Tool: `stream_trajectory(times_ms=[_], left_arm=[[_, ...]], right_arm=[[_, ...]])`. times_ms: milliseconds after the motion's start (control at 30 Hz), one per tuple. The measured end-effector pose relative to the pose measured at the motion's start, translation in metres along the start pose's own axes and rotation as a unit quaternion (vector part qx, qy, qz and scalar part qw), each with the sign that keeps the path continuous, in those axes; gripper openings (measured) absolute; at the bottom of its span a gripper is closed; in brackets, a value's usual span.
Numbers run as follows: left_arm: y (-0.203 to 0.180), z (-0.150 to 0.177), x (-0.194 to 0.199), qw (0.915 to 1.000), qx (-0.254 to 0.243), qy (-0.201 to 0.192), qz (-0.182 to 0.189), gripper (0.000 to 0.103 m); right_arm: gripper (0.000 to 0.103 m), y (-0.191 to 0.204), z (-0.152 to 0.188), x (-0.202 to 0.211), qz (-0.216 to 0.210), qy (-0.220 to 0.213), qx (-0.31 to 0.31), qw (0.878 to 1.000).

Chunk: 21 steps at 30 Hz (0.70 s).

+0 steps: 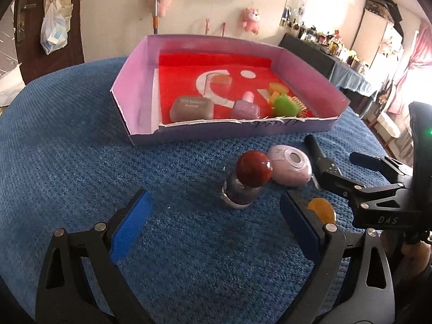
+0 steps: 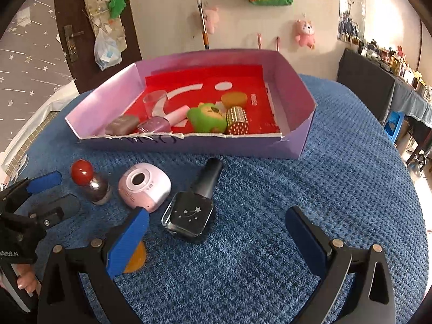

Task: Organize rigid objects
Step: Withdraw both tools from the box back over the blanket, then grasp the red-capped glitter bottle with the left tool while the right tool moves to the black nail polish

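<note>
Nearest us: flat orange disc [image 2: 135, 256] on the blue tabletop [image 2: 297, 189] | left gripper [image 1: 213, 224] jaws wide open, empty, before the red-capped round bottle [image 1: 247, 181] | right gripper [image 2: 216, 232] jaws wide open, empty, near the black star-printed bottle [image 2: 191, 210] | pink rounded case [image 2: 144, 189] between the bottles | purple cardboard tray [image 2: 189, 145] beyond holds sorted items.

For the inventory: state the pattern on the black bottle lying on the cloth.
Small white stars on the black bottle; clearest in the right wrist view.

open cloth [image 2: 297, 189] right of black bottle [image 2: 193, 210], box [image 2: 189, 144] behind
</note>
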State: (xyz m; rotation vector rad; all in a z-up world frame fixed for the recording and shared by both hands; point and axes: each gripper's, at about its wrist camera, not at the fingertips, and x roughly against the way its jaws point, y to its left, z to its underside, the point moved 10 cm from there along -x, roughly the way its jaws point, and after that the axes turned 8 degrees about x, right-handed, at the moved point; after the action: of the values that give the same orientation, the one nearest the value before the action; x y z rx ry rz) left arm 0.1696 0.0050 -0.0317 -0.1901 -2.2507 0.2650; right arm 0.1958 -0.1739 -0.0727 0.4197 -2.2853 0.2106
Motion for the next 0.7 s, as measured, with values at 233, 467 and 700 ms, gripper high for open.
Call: stream_trajectory(times_ms=[233,467,700], left_arm=[[0.003,-0.002,-0.012,0.9997,-0.001,0.024,-0.004,0.097],[0.005,0.0,-0.017,0.9992,-0.002,0.04,0.002,0.097],[0.001,-0.012,-0.004,0.9991,0.004,0.021,0.038,0.096]], right_arm=[[0.103,-0.002,0.005,-0.017,0.003,0.037,0.002,0.999],[0.103,-0.014,0.008,-0.014,0.005,0.04,-0.001,0.999],[0.103,-0.021,0.013,-0.009,0.004,0.038,0.001,0.999]])
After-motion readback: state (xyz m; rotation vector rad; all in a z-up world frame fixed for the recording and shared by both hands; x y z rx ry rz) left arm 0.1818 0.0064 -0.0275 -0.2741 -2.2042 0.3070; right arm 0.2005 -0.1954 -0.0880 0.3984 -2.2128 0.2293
